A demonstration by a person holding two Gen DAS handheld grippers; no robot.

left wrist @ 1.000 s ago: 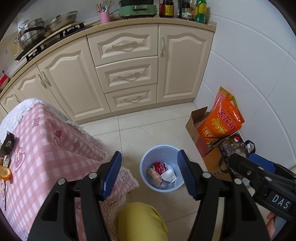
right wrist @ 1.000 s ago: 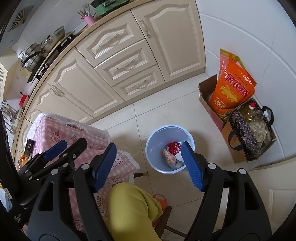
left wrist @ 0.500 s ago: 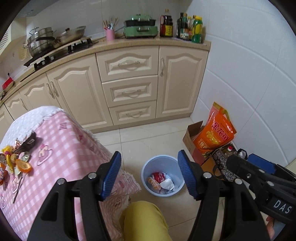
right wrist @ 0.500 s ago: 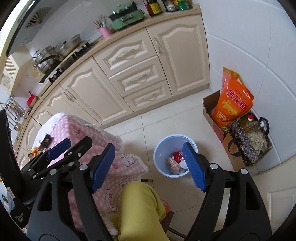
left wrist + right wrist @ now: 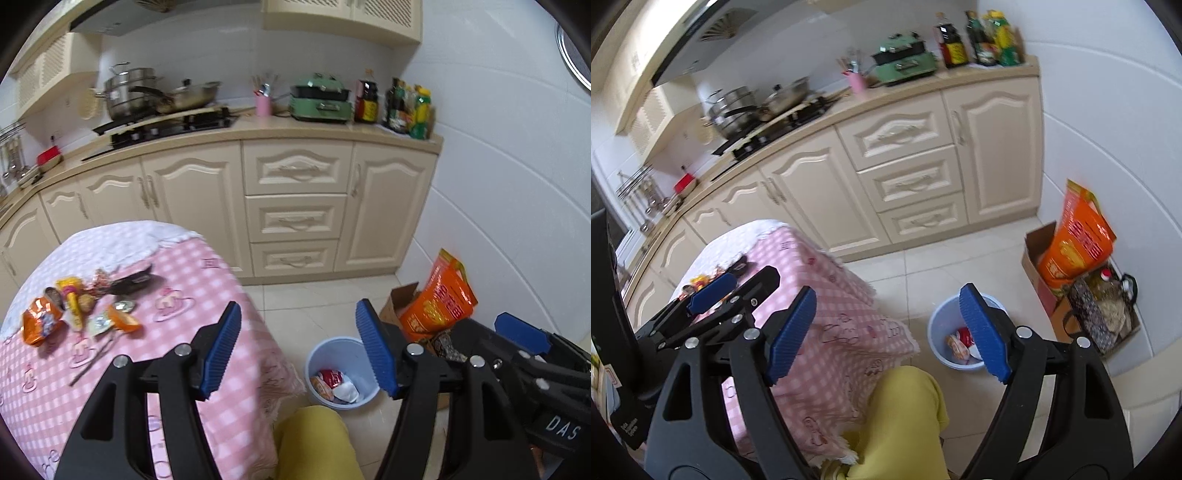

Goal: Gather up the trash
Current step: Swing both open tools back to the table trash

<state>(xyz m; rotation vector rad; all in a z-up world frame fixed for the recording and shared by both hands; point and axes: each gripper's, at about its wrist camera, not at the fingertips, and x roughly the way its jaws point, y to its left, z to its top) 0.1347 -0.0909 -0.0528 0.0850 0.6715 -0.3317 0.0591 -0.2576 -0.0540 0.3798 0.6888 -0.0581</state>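
Trash is split between two places right now, so by my reckoning the job is partly done. Down on the floor, the blue bin [image 5: 341, 369] already holds a few pieces: a red-and-white wrapper, an orange packet and something white and crumpled lie at its bottom. It stands just beside the hanging edge of the pink checked cloth, near my yellow-clad knee [image 5: 314, 439].

What remains sits on the bench [image 5: 147, 369], on its far left side as my left camera sees it. A cluster of wrappers [image 5: 77, 306] lies there: an orange snack bag, a yellow packet, a few foil scraps, a dark wrapper and what look like thin sticks. None of it is touched by either tool.

My left gripper [image 5: 297, 347] has its fingers partly apart with nothing between them. My right gripper [image 5: 886, 334] is opening wider at this moment, and it too is empty; through its gap I see only cloth, floor and the bin.

So I judge the next step is to reach over the bench and grab more wrappers, several trips probably.
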